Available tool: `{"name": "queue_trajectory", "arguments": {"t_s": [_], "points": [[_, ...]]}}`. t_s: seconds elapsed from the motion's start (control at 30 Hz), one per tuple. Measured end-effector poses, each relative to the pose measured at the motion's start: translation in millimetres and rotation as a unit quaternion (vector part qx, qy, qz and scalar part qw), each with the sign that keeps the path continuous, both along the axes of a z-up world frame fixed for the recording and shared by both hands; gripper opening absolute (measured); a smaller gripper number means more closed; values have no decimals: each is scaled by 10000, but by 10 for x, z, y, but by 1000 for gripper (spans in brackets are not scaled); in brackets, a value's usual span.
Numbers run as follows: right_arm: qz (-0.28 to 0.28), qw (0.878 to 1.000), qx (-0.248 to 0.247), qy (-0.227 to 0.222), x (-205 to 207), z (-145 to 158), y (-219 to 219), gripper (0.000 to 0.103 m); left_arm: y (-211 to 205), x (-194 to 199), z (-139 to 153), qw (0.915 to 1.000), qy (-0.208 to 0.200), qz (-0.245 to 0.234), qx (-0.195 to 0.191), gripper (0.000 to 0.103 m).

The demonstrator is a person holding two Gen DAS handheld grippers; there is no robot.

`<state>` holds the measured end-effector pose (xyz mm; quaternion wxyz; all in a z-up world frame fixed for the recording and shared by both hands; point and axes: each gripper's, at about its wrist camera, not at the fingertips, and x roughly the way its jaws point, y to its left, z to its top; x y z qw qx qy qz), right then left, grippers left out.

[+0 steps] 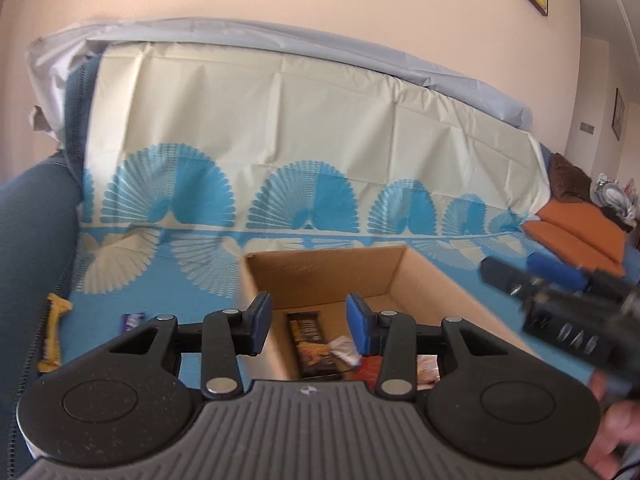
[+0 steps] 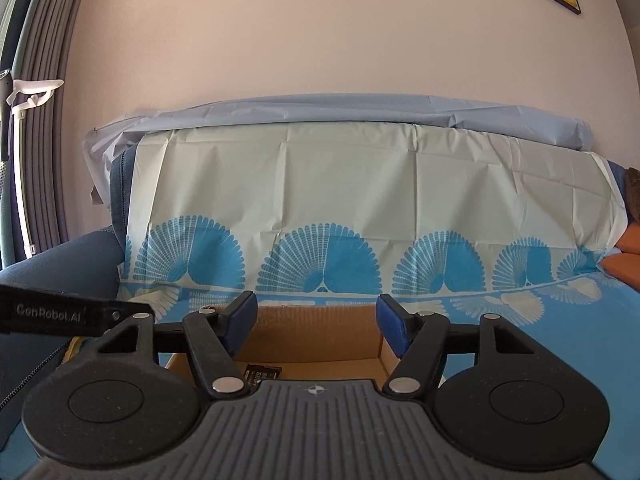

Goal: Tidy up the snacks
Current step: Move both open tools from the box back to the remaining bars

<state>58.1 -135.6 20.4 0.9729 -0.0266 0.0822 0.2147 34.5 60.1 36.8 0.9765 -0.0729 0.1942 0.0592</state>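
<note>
An open cardboard box (image 1: 320,276) sits on the blue patterned sofa cover. Inside lie a dark chocolate bar (image 1: 314,346), a white wrapper (image 1: 344,350) and a red packet (image 1: 370,368). My left gripper (image 1: 308,326) is open and empty above the box's near left side. A yellow snack bar (image 1: 52,336) and a purple packet (image 1: 132,320) lie on the cover left of the box. My right gripper (image 2: 314,326) is open and empty over the box (image 2: 320,332); a dark bar (image 2: 262,374) shows below it. The right gripper also shows blurred in the left wrist view (image 1: 560,304).
The sofa back is draped with a cream and blue fan-patterned sheet (image 1: 280,152). A dark blue armrest (image 1: 32,240) stands at the left. Orange cushions (image 1: 576,236) lie far right. The left gripper's body (image 2: 60,314) crosses the right wrist view's left edge.
</note>
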Motion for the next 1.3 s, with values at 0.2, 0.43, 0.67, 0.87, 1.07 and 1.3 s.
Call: {"name": "queue_trajectory", "arguments": {"t_s": [0.2,0.43,0.67,0.87,1.07,1.3], "points": [[-21,10000,-91,18,-58,-4,121,68,371,-164,-195,9985,-91,525,-108,45],[-3,10000,-65,21,-151,15,261,68,471,234,4,9983,-135,488,302,47],[-53,9996,288,-58,-232,94,294,67,665,1078,363,9975,-134,609,-319,47],[-26,9994,318,-91,-288,86,281,67,896,1187,250,9963,-358,785,-13,37],[17,10000,-28,-69,-186,45,340,53,1520,1188,76,9761,413,1849,-1061,27],[189,9998,5,102,-35,37,516,28,1929,1178,-104,9563,890,2228,-1674,27]]}}
